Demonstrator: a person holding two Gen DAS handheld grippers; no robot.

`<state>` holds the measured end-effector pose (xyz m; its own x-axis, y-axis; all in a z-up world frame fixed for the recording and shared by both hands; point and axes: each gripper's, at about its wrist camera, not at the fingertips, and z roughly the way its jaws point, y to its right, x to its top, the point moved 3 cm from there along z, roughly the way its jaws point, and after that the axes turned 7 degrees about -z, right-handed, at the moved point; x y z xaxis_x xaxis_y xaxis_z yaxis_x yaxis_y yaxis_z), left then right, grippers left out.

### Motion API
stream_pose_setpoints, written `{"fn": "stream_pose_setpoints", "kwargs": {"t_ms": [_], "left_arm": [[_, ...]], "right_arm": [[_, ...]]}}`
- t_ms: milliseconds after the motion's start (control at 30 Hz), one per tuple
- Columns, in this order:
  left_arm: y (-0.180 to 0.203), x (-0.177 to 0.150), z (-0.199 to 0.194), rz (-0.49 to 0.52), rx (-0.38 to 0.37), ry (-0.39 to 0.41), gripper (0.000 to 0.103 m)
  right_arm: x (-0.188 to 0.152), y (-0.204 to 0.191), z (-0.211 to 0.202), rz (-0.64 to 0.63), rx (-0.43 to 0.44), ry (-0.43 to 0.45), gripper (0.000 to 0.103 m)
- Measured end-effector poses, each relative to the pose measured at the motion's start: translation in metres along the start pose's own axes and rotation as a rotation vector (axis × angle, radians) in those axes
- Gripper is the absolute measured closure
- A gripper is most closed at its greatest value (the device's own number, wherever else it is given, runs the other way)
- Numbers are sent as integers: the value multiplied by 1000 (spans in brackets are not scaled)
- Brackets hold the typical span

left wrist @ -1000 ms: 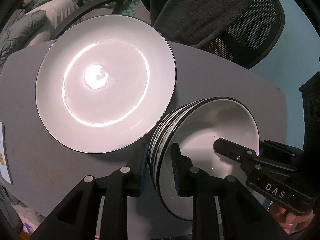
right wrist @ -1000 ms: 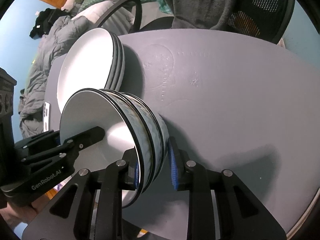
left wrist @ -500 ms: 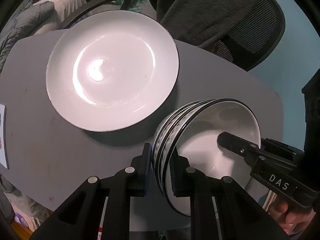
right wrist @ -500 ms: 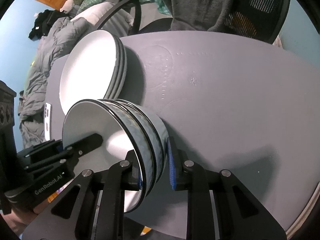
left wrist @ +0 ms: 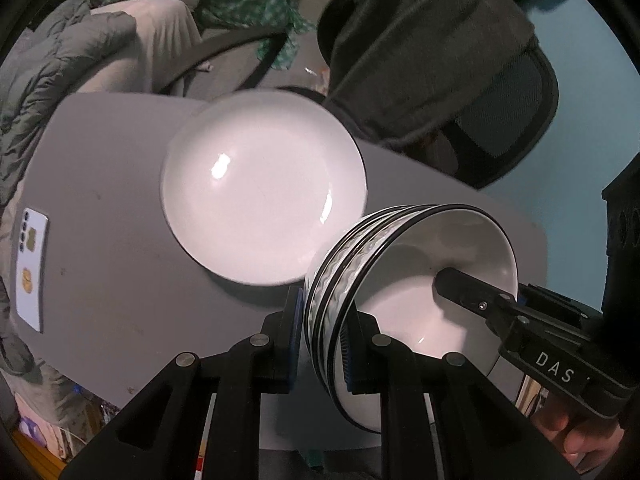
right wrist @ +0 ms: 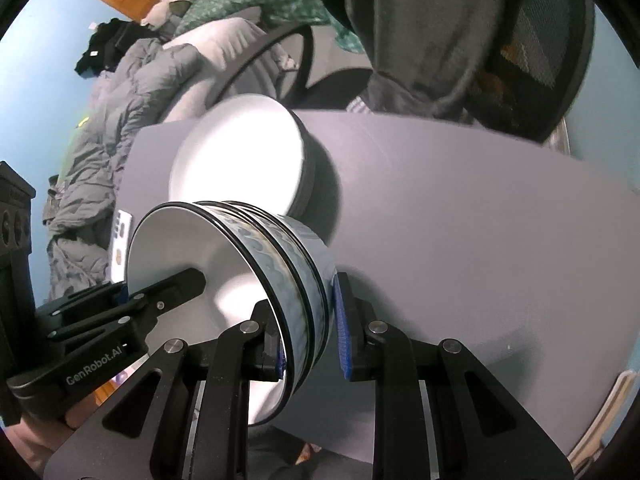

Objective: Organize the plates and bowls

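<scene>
A stack of three nested white bowls with black rims and blue wave sides point(left wrist: 404, 280) point(right wrist: 256, 276) is held above the grey table. My left gripper point(left wrist: 322, 338) is shut on the stack's rim on one side. My right gripper point(right wrist: 310, 330) is shut on the opposite rim, and each gripper shows in the other's view. A stack of white plates with dark rims point(left wrist: 262, 188) point(right wrist: 240, 160) lies on the table beyond the bowls, blurred.
The grey table point(left wrist: 100, 208) point(right wrist: 460, 232) has a white phone point(left wrist: 31, 264) near its left edge. A black mesh chair draped with dark cloth point(left wrist: 440, 60) stands behind the table. Bedding and clothes point(right wrist: 132, 92) lie at the far left.
Both grippers have lifted the bowl stack up and back from the table. The plates now look smaller and farther away, and the phone has come into view.
</scene>
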<state>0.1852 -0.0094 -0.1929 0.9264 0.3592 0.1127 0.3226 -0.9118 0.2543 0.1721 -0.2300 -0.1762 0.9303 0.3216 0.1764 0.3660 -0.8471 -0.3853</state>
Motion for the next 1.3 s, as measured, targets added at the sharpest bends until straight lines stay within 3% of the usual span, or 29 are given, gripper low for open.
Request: {"fn": "stream_pose_setpoints", "kwargs": {"t_ms": [300,567,1067,1200,1267,1300], "left_arm": [[-34,42,3,-43,50,36,87],[-57,68,32,-67,77,-8,87],[-62,90,45,-11,87,-26,87],[-66,90,47,-8,59,-28,87],[-69,90,49,-21,36,-32,79],[-72,90,50,-30,35,-33,67]], "right_arm": [[45,-34,24,-84,11,11,83],[74,-44,59,-111,8,-35,83],[100,-43,78,-82,-16,-61,83],[102,-44,78,-79,-15,-63,81],[101,-44,79,-85,-20,-65,79],[101,-44,81,-90,-24,-72,79]]}}
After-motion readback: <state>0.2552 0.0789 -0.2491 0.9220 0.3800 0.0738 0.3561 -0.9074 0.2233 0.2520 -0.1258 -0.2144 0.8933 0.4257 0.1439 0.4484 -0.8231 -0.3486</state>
